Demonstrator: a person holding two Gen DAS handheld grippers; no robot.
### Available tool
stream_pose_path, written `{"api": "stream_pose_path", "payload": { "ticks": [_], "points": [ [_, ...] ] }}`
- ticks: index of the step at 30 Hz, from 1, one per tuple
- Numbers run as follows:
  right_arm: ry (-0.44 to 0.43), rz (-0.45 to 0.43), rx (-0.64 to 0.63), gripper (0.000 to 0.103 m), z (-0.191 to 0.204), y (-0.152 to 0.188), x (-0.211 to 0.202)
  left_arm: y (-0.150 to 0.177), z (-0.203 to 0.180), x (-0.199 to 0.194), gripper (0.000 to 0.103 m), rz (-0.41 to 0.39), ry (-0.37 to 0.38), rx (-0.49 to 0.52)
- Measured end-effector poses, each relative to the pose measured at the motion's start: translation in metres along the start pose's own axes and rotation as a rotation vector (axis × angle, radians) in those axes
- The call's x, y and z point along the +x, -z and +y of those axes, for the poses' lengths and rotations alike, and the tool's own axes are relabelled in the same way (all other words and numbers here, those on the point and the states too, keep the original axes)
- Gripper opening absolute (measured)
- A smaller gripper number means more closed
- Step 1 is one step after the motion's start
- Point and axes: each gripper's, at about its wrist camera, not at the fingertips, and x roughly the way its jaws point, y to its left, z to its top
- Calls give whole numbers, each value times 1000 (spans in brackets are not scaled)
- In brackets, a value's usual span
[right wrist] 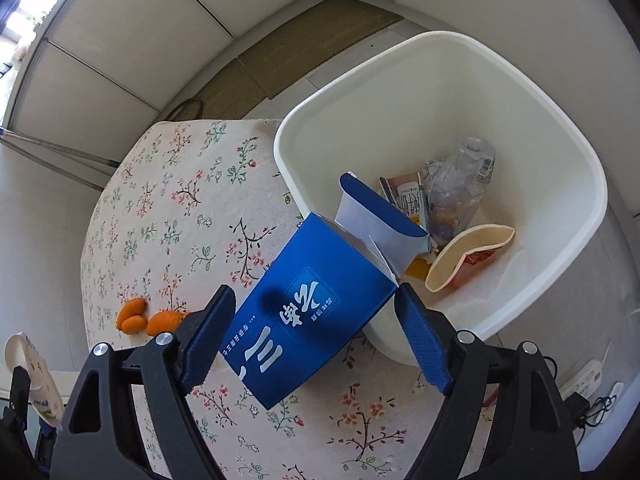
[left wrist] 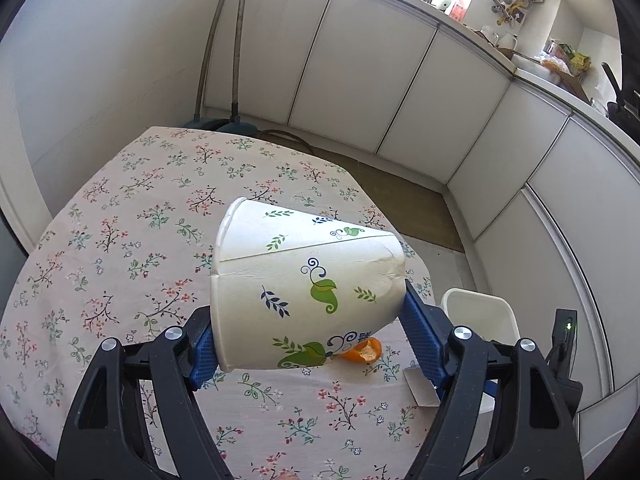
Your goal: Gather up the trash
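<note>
My left gripper [left wrist: 306, 308] is shut on a white paper cup [left wrist: 304, 280] with a leaf print. The cup lies sideways above the floral table [left wrist: 140, 240] and is dented at the right pad. The same cup [right wrist: 28, 368] shows at the lower left of the right wrist view. My right gripper [right wrist: 315, 288] stands open at the table's edge by the white trash bin [right wrist: 440, 36]. A blue box [right wrist: 308, 308] lies loose between its fingers, its open flap tipped over the rim. Orange peel [right wrist: 132, 316] lies on the cloth and appears under the cup [left wrist: 366, 352].
The bin [left wrist: 480, 312] holds a crushed clear bottle [right wrist: 460, 184], a beige carton [right wrist: 408, 200] and a flattened cream cup [right wrist: 468, 256]. White cabinets [left wrist: 400, 80] ring the table. Mop handles [left wrist: 236, 40] lean in the corner. A power strip [right wrist: 584, 376] lies on the floor.
</note>
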Motion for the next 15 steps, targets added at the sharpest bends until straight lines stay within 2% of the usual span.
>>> {"api": "stream_pose_path", "payload": {
  "ticks": [4, 6, 7, 8, 9, 13, 15],
  "points": [
    [33, -54, -59, 78, 19, -2, -1, -4, 17, -1, 74, 1, 4, -31],
    [51, -73, -111, 63, 31, 0, -1, -4, 24, 0, 74, 8, 6, -48],
    [50, -62, -133, 51, 38, 0, 4, -4, 27, 1, 74, 10, 6, -55],
    [40, -46, -147, 44, 42, 2, 8, -4, 30, 1, 74, 12, 5, -58],
    [31, -39, -159, 44, 45, 4, 10, -4, 32, 2, 74, 13, 3, -62],
    [17, -61, -236, 18, 64, 9, 9, -6, 40, 0, 74, 7, -2, -81],
    [0, -61, -264, 15, 71, 11, 9, -8, 44, -2, 74, -1, -5, -90]
  ]
}}
